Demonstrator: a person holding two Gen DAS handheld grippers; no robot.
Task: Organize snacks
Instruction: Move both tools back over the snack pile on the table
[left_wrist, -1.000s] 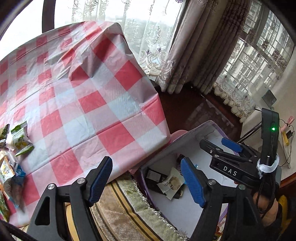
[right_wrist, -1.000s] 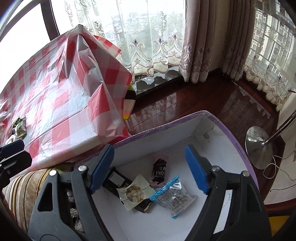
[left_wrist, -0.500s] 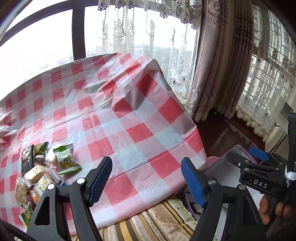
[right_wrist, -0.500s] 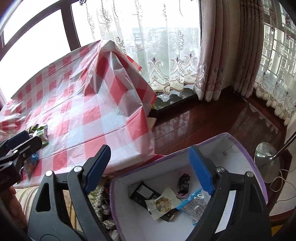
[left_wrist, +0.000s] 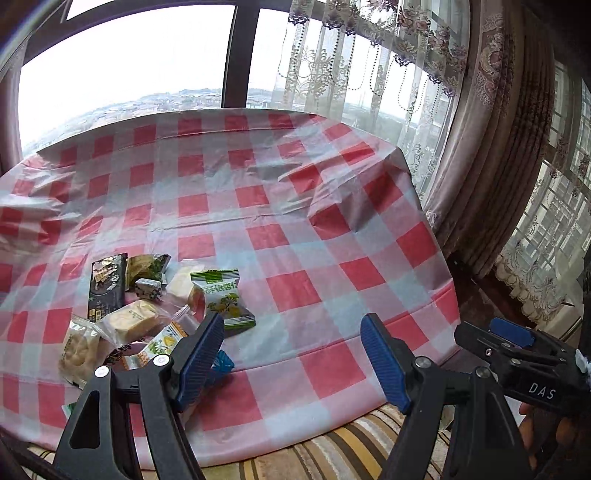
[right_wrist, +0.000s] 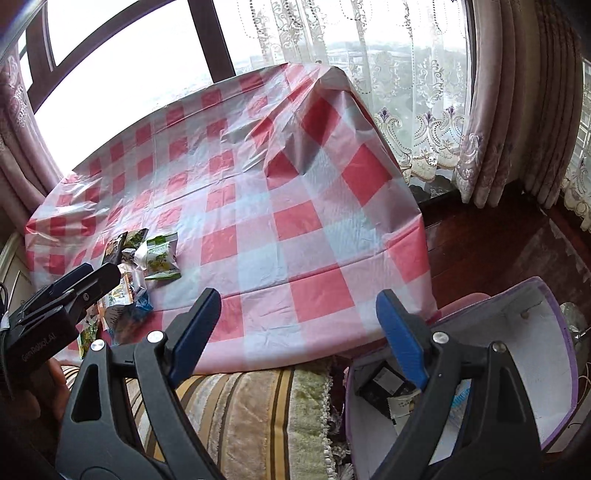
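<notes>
Far left on the red-and-white checked tabletop (left_wrist: 332, 236): a loose heap of snack packets (left_wrist: 147, 310), overlapping, near the front edge. Among them a black bar wrapper (left_wrist: 107, 288), a pale wrapped cake (left_wrist: 129, 321) and, at the heap's right edge, a green-and-white pouch (left_wrist: 223, 295) lying flat and mostly exposed. Just above the heap's near side, the left claw (left_wrist: 291, 362), spread wide and empty. Best next move, by the look of it: drop onto that green pouch from above, pinching its crimped edge and not the flat face, to avoid dragging its neighbours along. Further right, the right claw (right_wrist: 299, 336), also spread and empty, poised over the tabletop's front edge. At far right, on the floor, the purple-rimmed white bin (right_wrist: 554, 332) with a few packets (right_wrist: 384, 384) already inside. Hard to read: the heap's near packets behind the left claw's finger, the bin's contents behind the right claw's, and any print on the wrappers.
</notes>
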